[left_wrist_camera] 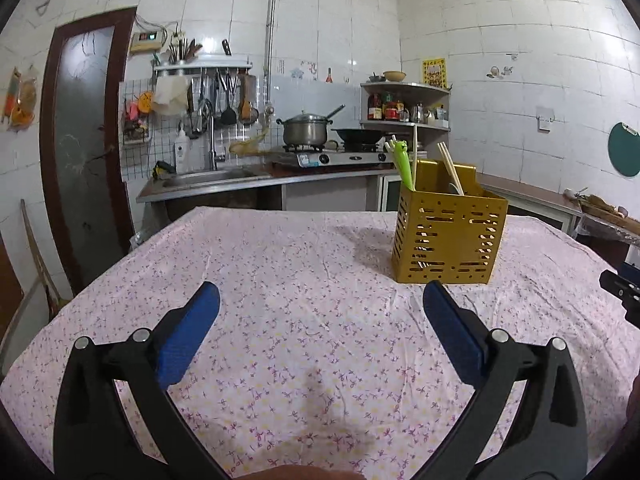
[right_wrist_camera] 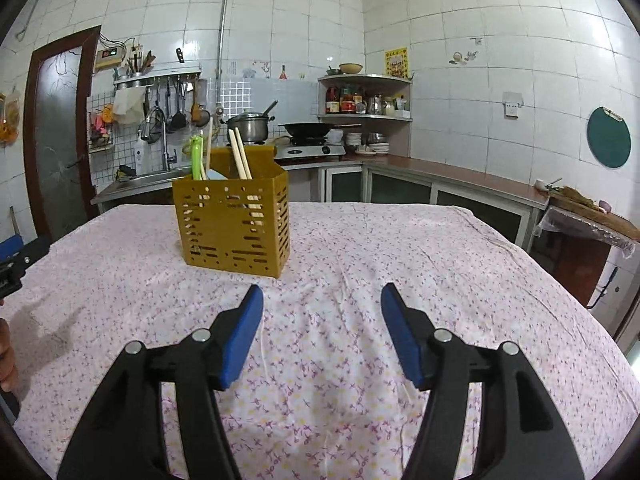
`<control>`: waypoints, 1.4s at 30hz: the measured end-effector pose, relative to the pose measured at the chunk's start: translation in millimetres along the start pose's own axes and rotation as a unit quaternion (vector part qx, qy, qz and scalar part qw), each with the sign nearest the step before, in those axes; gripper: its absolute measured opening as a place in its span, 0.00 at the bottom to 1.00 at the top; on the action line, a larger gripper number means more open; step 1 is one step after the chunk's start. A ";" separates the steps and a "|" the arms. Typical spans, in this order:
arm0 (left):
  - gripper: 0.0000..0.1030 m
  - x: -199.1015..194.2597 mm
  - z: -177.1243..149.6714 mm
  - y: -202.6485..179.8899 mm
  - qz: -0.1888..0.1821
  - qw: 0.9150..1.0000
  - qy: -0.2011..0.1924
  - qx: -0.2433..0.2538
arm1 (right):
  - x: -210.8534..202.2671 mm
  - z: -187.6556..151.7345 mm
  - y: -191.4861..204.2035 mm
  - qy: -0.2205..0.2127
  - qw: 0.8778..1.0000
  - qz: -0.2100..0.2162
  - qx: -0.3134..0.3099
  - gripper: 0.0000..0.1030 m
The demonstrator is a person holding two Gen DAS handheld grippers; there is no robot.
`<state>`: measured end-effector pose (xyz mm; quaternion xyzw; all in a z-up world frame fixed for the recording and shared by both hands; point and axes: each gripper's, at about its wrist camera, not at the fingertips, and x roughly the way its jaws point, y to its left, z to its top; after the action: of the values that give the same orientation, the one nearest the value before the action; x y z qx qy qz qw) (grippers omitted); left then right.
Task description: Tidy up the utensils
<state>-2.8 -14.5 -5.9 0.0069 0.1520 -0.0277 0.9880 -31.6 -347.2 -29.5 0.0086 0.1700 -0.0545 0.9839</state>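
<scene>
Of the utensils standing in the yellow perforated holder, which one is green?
The frog-topped green plastic utensil at the left end of the yellow perforated holder; the pale wooden chopsticks beside it are beige.

One yellow utensil holder (right_wrist_camera: 234,224), two chopsticks (right_wrist_camera: 240,154), one green utensil (right_wrist_camera: 196,158)

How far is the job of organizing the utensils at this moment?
It looks nearly or fully done. The wooden chopsticks and the green frog-headed utensil stand in the yellow perforated holder. Nothing is in hand: the left gripper and right gripper have open, empty jaws. No loose utensil shows on the floral tablecloth.
</scene>
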 end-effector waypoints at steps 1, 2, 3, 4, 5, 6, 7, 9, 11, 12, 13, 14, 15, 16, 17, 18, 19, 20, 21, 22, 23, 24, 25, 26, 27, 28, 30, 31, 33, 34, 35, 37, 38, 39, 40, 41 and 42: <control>0.95 -1.3 -2.0 -0.4 0.000 1.000 -0.009 0.003 | -0.8 -0.8 -0.5 -0.004 1.000 0.002 0.001 0.59; 0.95 -1.2 -2.4 -0.4 0.003 1.000 -0.013 0.002 | -1.1 -1.1 -1.4 -0.009 1.000 0.001 0.001 0.59; 0.95 0.0 0.4 -1.7 0.005 1.000 -0.016 -0.001 | -1.8 -0.3 -2.7 -0.016 1.000 -0.002 0.002 0.59; 0.95 0.6 1.5 -2.2 0.005 1.000 -0.019 -0.004 | -3.4 2.6 -0.3 -0.024 1.000 -0.005 0.002 0.59; 0.95 1.0 3.8 -2.5 0.007 1.000 -0.024 -0.007 | -5.7 4.3 -0.1 -0.035 0.999 -0.010 -0.001 0.59; 0.95 1.0 4.6 -2.7 0.009 0.999 -0.030 -0.010 | -7.6 6.1 1.2 -0.045 0.999 -0.015 -0.005 0.60; 0.95 1.5 4.9 -3.6 0.009 0.999 -0.036 -0.009 | -7.4 7.4 2.0 -0.049 0.999 -0.017 -0.007 0.60; 0.95 2.2 2.6 -4.8 0.011 0.999 -0.043 -0.009 | -8.4 6.1 1.8 -0.058 0.998 -0.020 -0.009 0.60; 0.95 0.8 3.0 -4.1 0.010 0.999 -0.049 -0.012 | -9.2 3.2 3.3 -0.057 0.998 -0.021 -0.012 0.60; 0.95 -1.2 3.4 -3.2 0.012 0.998 -0.054 -0.015 | -12.4 3.2 3.5 -0.064 0.998 -0.024 -0.013 0.61; 0.95 -2.9 3.7 -2.8 0.013 0.998 -0.059 -0.017 | -14.5 3.4 3.7 -0.068 0.997 -0.026 -0.013 0.62; 0.95 -3.0 3.5 -2.9 0.013 0.998 -0.060 -0.017 | -16.0 3.5 3.8 -0.071 0.997 -0.027 -0.013 0.63; 0.95 -2.8 2.9 -3.3 0.014 0.998 -0.060 -0.016 | -17.4 2.8 2.8 -0.073 0.997 -0.028 -0.010 0.63; 0.95 -3.0 2.3 -3.7 0.015 0.998 -0.060 -0.015 | -18.2 2.2 1.4 -0.073 0.997 -0.030 -0.007 0.63; 0.95 -4.0 1.7 -2.9 0.017 0.998 -0.062 -0.018 | -18.0 2.5 0.3 -0.073 0.997 -0.031 -0.005 0.63; 0.95 -5.1 1.4 -1.5 0.017 0.998 -0.064 -0.021 | -17.3 2.0 -1.8 -0.069 0.997 -0.030 -0.002 0.63; 0.95 -6.2 0.6 -0.8 0.017 0.998 -0.064 -0.025 | -16.1 1.9 -1.8 -0.065 0.997 -0.030 0.000 0.63; 0.95 -6.1 0.6 -0.9 0.016 0.998 -0.062 -0.025 | -14.1 1.6 -3.7 -0.060 0.998 -0.029 0.002 0.63; 0.95 -5.4 0.5 -1.3 0.015 0.998 -0.060 -0.024 | -12.2 1.3 -5.2 -0.054 0.998 -0.028 0.004 0.63; 0.95 -4.1 0.5 -3.1 0.013 0.998 -0.054 -0.022 | -11.9 0.2 -7.7 -0.050 0.998 -0.030 0.006 0.63; 0.95 -2.9 0.5 -3.6 0.011 0.998 -0.050 -0.020 | -11.1 -0.5 -8.8 -0.050 0.998 -0.031 0.006 0.63; 0.95 -2.6 0.4 -4.9 0.010 0.999 -0.049 -0.018 | -12.5 -1.4 -10.6 -0.051 0.998 -0.033 0.006 0.63; 0.95 -3.4 0.6 -5.9 0.010 0.999 -0.050 -0.015 | -12.9 -1.4 -10.2 -0.053 0.998 -0.034 0.008 0.63; 0.95 -4.5 1.2 -6.1 0.008 0.998 -0.054 -0.010 | -13.4 -1.4 -10.5 -0.055 0.998 -0.033 0.011 0.63; 0.95 -5.6 1.4 -8.3 0.009 0.998 -0.060 0.000 | -12.7 -1.1 -11.1 -0.053 0.998 -0.032 0.016 0.63; 0.95 -4.1 2.2 -6.6 0.010 0.998 -0.061 0.002 | -12.0 -1.3 -9.9 -0.052 0.998 -0.032 0.015 0.63; 0.95 -1.0 2.3 -2.5 0.008 0.998 -0.057 -0.004 | -11.4 -0.9 -5.3 -0.053 0.998 -0.033 0.008 0.63; 0.95 -1.5 2.1 -2.9 0.008 0.998 -0.054 -0.006 | -12.0 -1.2 -3.6 -0.054 0.998 -0.033 0.004 0.63; 0.95 -0.6 2.1 -0.5 0.007 0.999 -0.051 -0.011 | -13.0 -1.4 -3.5 -0.055 0.998 -0.034 0.004 0.63; 0.95 -1.0 2.2 -0.7 0.008 0.999 -0.051 -0.012 | -12.6 -1.4 -4.1 -0.055 0.998 -0.034 0.007 0.63; 0.95 -1.2 1.7 -1.4 0.007 0.999 -0.051 -0.011 | -12.3 -1.5 -4.5 -0.053 0.998 -0.033 0.007 0.63; 0.95 -1.9 1.8 -3.1 0.007 0.999 -0.051 -0.008 | -12.0 -2.1 -5.5 -0.052 0.998 -0.033 0.007 0.63; 0.95 -2.0 1.6 -2.8 0.007 0.999 -0.051 -0.008 | -12.1 -2.2 -5.1 -0.052 0.998 -0.033 0.006 0.64; 0.95 -2.0 1.7 -2.7 0.007 0.999 -0.051 -0.009 | -12.4 -2.3 -4.9 -0.052 0.998 -0.033 0.006 0.64; 0.95 -2.0 1.7 -2.6 0.007 0.999 -0.051 -0.009 | -12.8 -2.2 -4.8 -0.052 0.998 -0.033 0.007 0.64; 0.95 -2.0 1.7 -2.5 0.007 0.999 -0.051 -0.009 | -12.5 -2.0 -4.6 -0.052 0.998 -0.033 0.007 0.64; 0.95 -2.3 1.7 -2.7 0.007 0.999 -0.051 -0.009 | -12.3 -2.1 -4.8 -0.051 0.998 -0.032 0.008 0.64</control>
<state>-4.6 -17.1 -3.6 -0.0027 0.1014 -0.0194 0.9947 -44.3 -350.6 -27.4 0.0080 0.1195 -0.0880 0.9889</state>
